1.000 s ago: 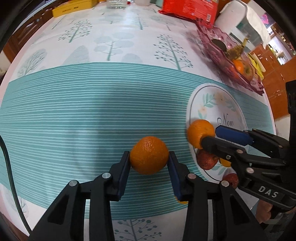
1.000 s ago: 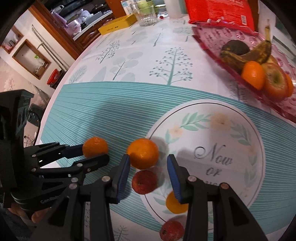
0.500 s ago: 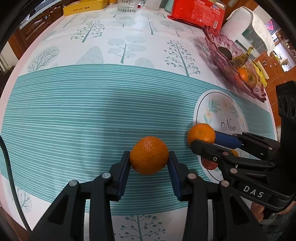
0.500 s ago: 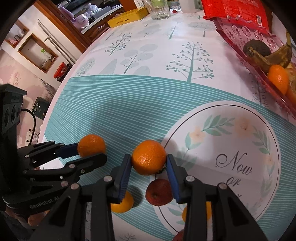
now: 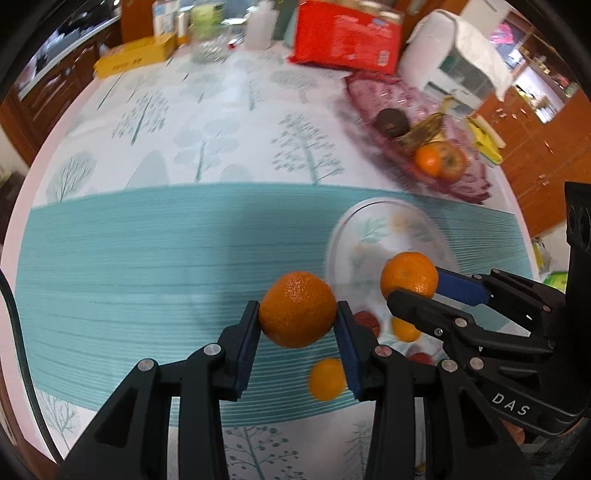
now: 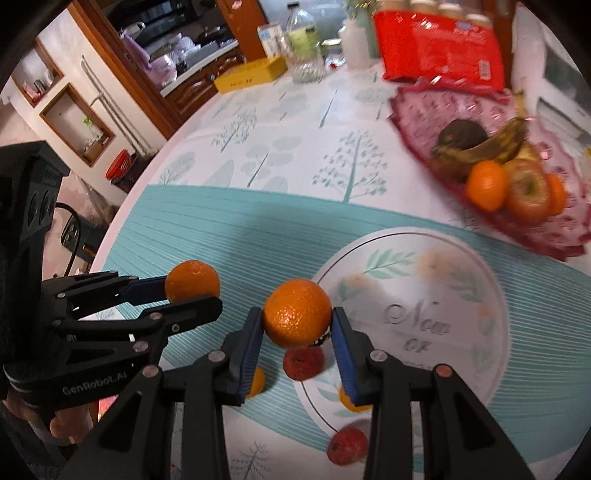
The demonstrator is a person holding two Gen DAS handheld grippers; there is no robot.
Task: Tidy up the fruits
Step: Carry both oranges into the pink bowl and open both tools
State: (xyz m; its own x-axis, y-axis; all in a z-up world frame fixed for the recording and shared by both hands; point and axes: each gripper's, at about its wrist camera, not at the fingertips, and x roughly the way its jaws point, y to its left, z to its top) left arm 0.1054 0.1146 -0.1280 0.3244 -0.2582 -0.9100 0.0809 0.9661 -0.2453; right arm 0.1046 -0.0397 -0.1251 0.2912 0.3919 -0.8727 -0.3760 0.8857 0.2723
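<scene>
My left gripper (image 5: 297, 325) is shut on an orange (image 5: 297, 309) and holds it above the teal band of the tablecloth. My right gripper (image 6: 297, 326) is shut on a second orange (image 6: 297, 313), held above the edge of the round floral mat (image 6: 458, 273). Each gripper shows in the other's view: the right one (image 5: 412, 286) and the left one (image 6: 192, 291). Below them lie a small orange (image 5: 328, 379), a red fruit (image 6: 303, 362), another small orange (image 6: 351, 402) and a second red fruit (image 6: 347, 445). The pink fruit dish (image 6: 417, 110) holds a banana, an apple and oranges.
A red snack bag (image 5: 345, 35), a yellow box (image 5: 135, 55), a glass (image 5: 208, 48) and bottles stand at the table's far edge. A white appliance (image 5: 454, 62) is at the far right. A black cable (image 5: 14, 332) runs along the left edge.
Both grippers have risen with their oranges and tilted toward the far side of the table. The fruit dish and far objects have come further into view.
</scene>
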